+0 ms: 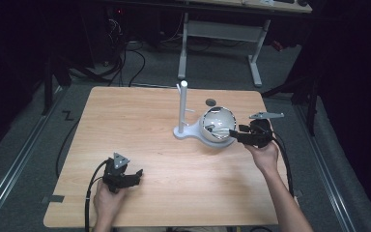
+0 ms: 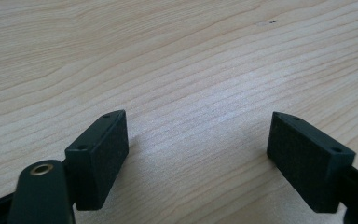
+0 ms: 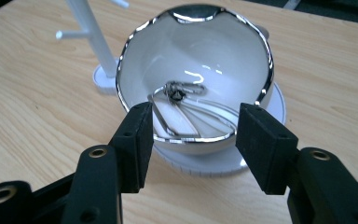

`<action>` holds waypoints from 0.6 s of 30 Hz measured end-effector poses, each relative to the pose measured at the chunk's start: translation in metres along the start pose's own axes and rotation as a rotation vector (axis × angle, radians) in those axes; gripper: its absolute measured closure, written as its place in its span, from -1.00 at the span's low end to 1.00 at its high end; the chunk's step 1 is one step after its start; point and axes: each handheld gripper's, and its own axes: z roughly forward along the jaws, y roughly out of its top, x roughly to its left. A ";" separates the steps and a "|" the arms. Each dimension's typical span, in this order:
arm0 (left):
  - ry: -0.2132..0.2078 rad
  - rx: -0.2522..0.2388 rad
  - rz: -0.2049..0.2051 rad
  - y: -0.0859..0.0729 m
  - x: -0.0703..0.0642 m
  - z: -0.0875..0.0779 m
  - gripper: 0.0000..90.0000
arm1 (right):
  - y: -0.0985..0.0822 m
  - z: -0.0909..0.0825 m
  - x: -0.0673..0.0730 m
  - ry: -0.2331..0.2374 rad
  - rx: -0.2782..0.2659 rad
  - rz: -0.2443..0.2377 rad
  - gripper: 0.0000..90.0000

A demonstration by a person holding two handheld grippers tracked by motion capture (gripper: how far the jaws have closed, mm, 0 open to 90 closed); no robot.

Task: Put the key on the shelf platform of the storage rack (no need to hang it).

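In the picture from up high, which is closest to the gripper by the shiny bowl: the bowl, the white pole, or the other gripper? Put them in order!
From the right gripper:
1. Shiny bowl, right at its jaws.
2. White pole, just past the bowl, to its left.
3. Left gripper, far off at the table's near left.

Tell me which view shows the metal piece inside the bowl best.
The right gripper view: the bent wire piece lies close up inside the chrome-rimmed bowl, just beyond the open right tongs. The high view shows it as a small glint.
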 end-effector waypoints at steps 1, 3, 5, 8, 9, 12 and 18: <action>0.000 0.000 0.000 0.000 0.000 0.000 -0.54 | 0.000 -0.002 0.001 -0.007 0.001 -0.010 0.04; 0.000 0.000 0.000 0.000 0.000 0.000 -0.54 | -0.001 -0.006 0.005 -0.021 -0.003 -0.033 0.04; 0.000 0.000 0.000 0.000 0.000 0.000 -0.53 | -0.001 -0.011 0.009 -0.020 -0.010 -0.043 0.03; 0.000 0.000 0.000 0.000 0.000 0.000 -0.53 | -0.004 -0.016 0.010 -0.018 -0.034 -0.043 0.03; 0.000 0.000 0.000 0.000 0.000 0.000 -0.53 | -0.006 -0.017 0.010 -0.014 -0.037 -0.033 0.03; 0.000 0.000 0.000 0.000 0.000 0.000 -0.53 | -0.013 -0.020 0.009 -0.015 -0.039 -0.030 0.04; 0.000 0.000 0.000 0.000 0.000 0.000 -0.54 | -0.023 -0.033 0.007 -0.008 -0.070 -0.013 0.05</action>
